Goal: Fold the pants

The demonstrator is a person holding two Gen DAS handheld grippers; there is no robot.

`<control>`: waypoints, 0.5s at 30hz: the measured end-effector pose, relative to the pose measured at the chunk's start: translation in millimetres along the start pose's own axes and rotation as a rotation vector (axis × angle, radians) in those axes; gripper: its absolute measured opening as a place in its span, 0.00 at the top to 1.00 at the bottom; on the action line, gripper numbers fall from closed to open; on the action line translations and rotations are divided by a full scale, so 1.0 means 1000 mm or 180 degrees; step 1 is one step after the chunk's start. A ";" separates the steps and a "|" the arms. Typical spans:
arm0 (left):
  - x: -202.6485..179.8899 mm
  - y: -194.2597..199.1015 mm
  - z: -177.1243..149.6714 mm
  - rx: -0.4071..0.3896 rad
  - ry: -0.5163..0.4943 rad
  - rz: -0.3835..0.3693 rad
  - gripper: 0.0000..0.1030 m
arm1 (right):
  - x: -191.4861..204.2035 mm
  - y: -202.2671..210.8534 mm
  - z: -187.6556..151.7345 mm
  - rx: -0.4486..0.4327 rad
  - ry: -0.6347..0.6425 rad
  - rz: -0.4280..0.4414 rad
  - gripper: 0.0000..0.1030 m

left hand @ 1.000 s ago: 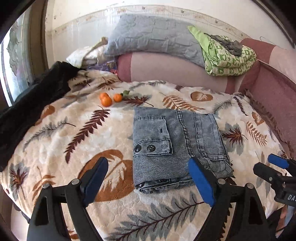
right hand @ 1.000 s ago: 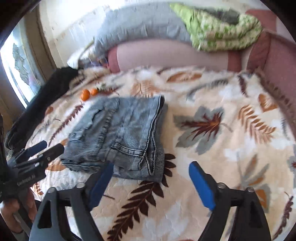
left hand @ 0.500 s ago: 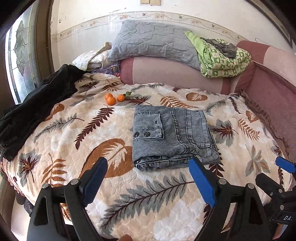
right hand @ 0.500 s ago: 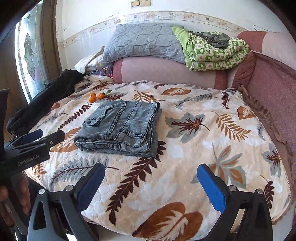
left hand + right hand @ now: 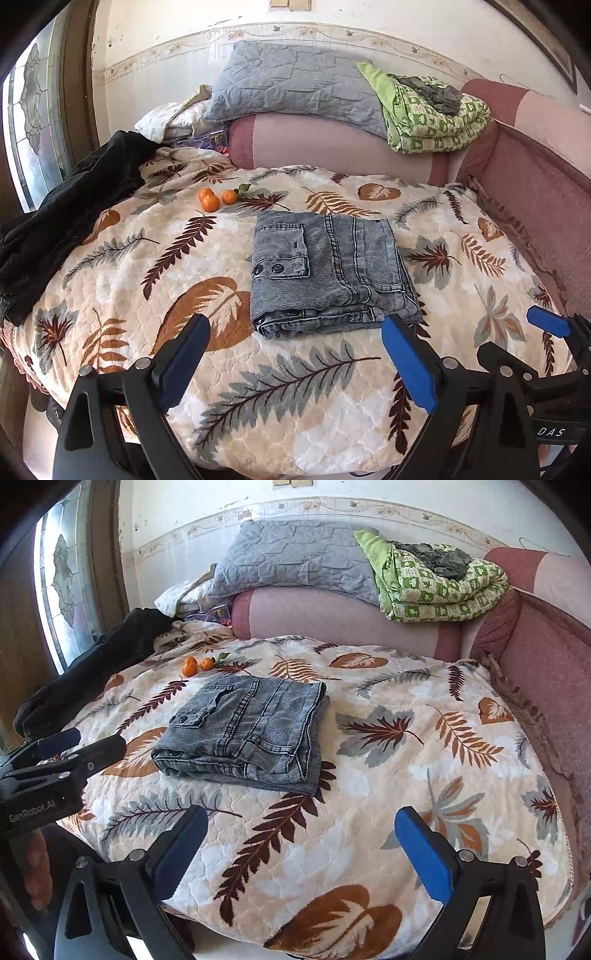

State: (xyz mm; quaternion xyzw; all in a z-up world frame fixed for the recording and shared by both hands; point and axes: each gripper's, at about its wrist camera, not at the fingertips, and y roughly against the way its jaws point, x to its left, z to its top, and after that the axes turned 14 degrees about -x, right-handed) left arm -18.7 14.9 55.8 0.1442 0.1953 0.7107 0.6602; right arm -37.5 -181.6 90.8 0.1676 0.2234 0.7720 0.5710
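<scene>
The left gripper (image 5: 295, 365) hangs at the near edge of the bed, jaws spread wide and holding nothing; the right gripper (image 5: 301, 849) hangs the same way beside it, jaws spread and empty. Both sit clear of the pants (image 5: 328, 266), which lie folded into a flat grey denim block on the leaf-print blanket (image 5: 280, 398), near the middle of the bed, pocket side up, with nothing between them and the grippers. Beyond the pants, three oranges (image 5: 212, 199) rest apart from the fold, and a black cloth (image 5: 70, 206) drapes over the blanket's left edge. Farther back stands a pink bolster (image 5: 325, 147) with a grey quilt (image 5: 295, 85) and a green quilt (image 5: 432, 114) on top. Since a second ago both grippers have pulled back from the pants, so far more blanket now shows in front of the fold. The right view alone shows the fold's right-hand edge (image 5: 314, 734) and the left gripper from the side; the left view alone catches the right gripper's tips at its right edge.
</scene>
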 end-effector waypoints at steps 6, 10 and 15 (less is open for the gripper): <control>-0.001 -0.003 0.002 0.0007 -0.0034 0.0027 0.09 | 0.002 -0.006 0.004 0.0016 -0.0003 0.0016 0.00; 0.000 -0.010 0.005 0.0079 0.0056 -0.0058 0.07 | 0.002 -0.011 0.008 0.0020 0.0016 0.0025 0.00; 0.002 -0.025 0.007 0.0139 0.0090 -0.0020 0.07 | 0.001 -0.019 0.012 0.0041 -0.0003 0.0023 0.00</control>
